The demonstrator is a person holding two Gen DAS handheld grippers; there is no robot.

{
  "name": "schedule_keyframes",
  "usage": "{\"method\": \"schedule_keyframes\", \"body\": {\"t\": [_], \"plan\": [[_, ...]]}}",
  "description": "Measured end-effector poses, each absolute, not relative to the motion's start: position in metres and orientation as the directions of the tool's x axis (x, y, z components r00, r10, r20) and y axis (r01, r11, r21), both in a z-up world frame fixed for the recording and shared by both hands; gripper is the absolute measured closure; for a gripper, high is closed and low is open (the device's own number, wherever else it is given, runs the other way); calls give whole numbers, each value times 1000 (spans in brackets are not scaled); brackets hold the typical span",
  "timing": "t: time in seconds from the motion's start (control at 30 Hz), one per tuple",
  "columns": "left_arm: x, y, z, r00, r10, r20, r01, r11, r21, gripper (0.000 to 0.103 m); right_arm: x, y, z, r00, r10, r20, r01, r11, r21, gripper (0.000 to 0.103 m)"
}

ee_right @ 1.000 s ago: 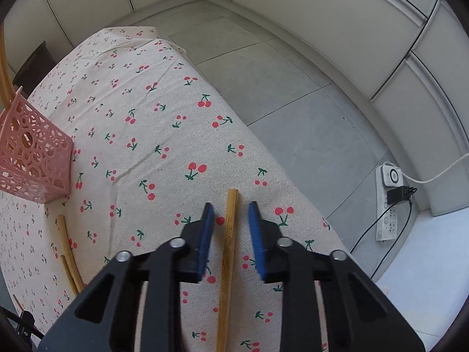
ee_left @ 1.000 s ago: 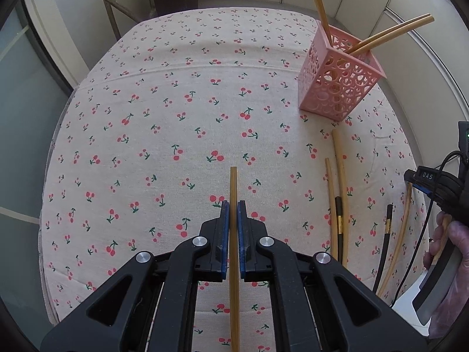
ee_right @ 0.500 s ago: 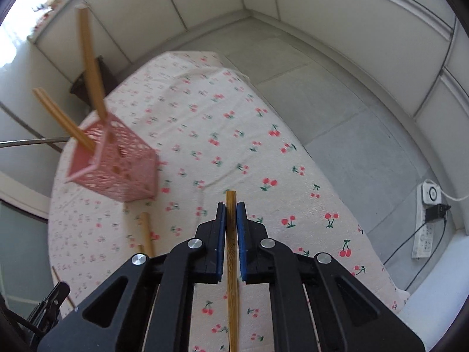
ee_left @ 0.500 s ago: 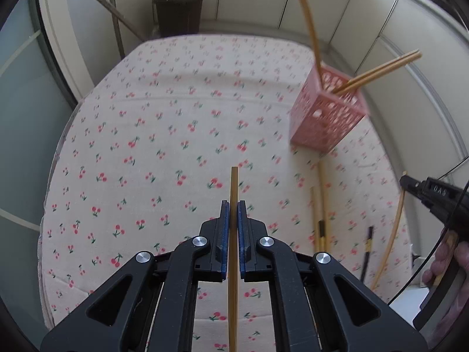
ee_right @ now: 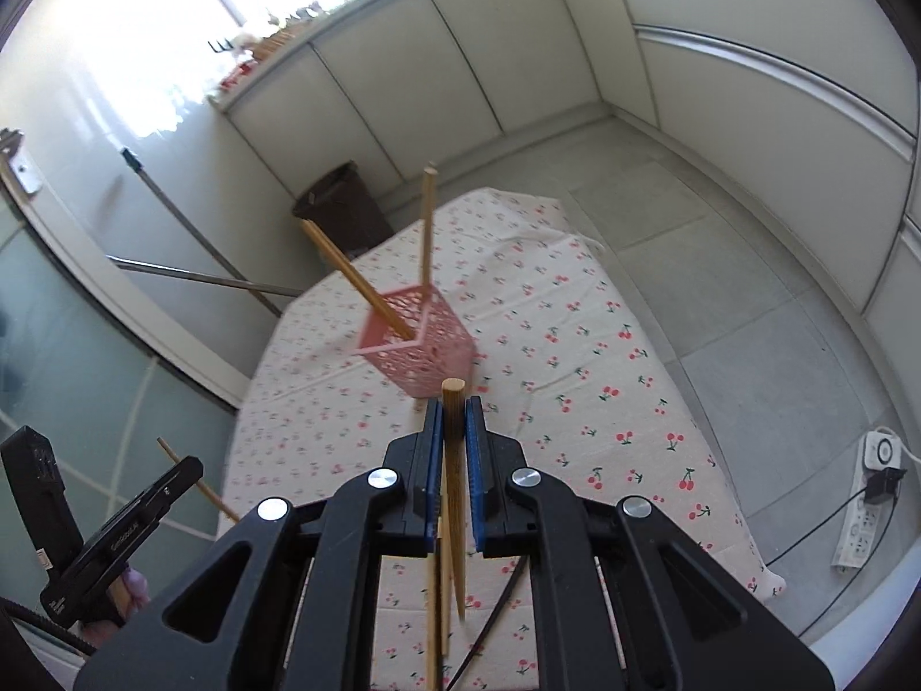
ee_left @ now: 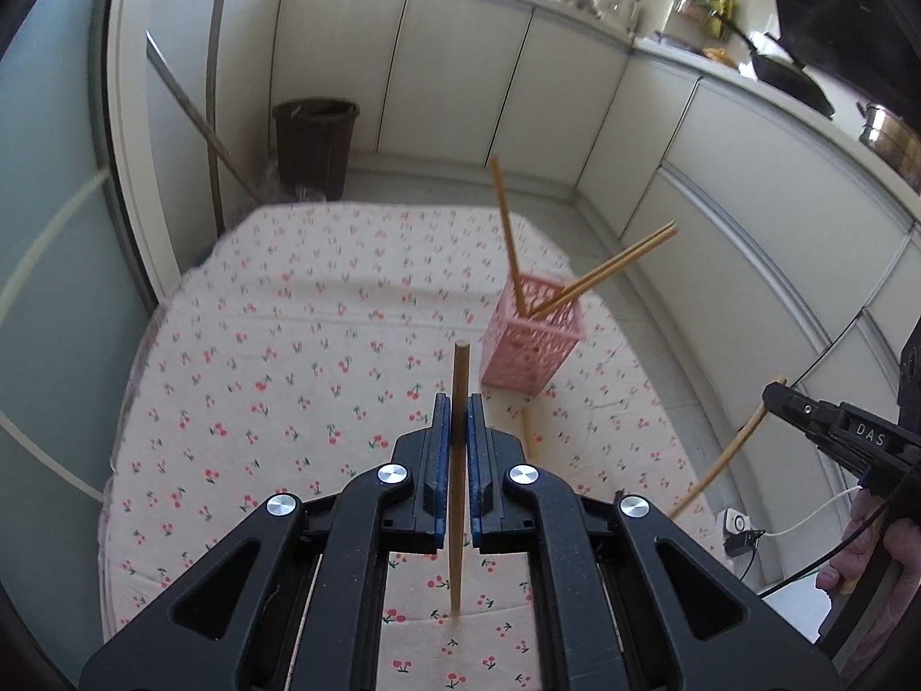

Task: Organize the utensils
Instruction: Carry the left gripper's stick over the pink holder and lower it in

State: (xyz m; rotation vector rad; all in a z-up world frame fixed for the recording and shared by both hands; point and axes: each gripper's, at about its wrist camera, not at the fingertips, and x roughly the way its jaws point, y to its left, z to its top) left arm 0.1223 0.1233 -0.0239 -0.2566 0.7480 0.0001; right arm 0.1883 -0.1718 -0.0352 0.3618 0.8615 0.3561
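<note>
Left gripper point(ee_left: 459, 420) clamps a bamboo chopstick point(ee_left: 459, 460); right gripper point(ee_right: 453, 423) pinches a ridged wooden chopstick point(ee_right: 453, 495). Only the right view shows chopsticks lying below. Pink lattice basket point(ee_left: 532, 348) at one o'clock on the cherry-print tablecloth point(ee_left: 276, 380); white cabinets point(ee_left: 460, 75) behind.

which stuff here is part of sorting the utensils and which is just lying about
Part of the job:
- left tongs, shut on a bamboo chopstick
- right tongs, shut on another chopstick
- pink basket already holding chopsticks
- loose chopsticks on the tablecloth

Just lying about:
- brown bin
- power strip on the floor
- pan on the counter
</note>
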Motion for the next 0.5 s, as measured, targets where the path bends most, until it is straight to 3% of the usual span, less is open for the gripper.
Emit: {"method": "schedule_keyframes", "body": {"t": [0.27, 0.5], "plan": [[134, 110, 51, 829, -86, -552, -59, 969, -240, 98, 187, -188, -8, 633, 508, -584, -174, 828, 532, 95], [195, 90, 95, 848, -52, -528, -70, 975, -208, 98, 197, -209, -4, 646, 525, -555, -132, 792, 596, 95]]}}
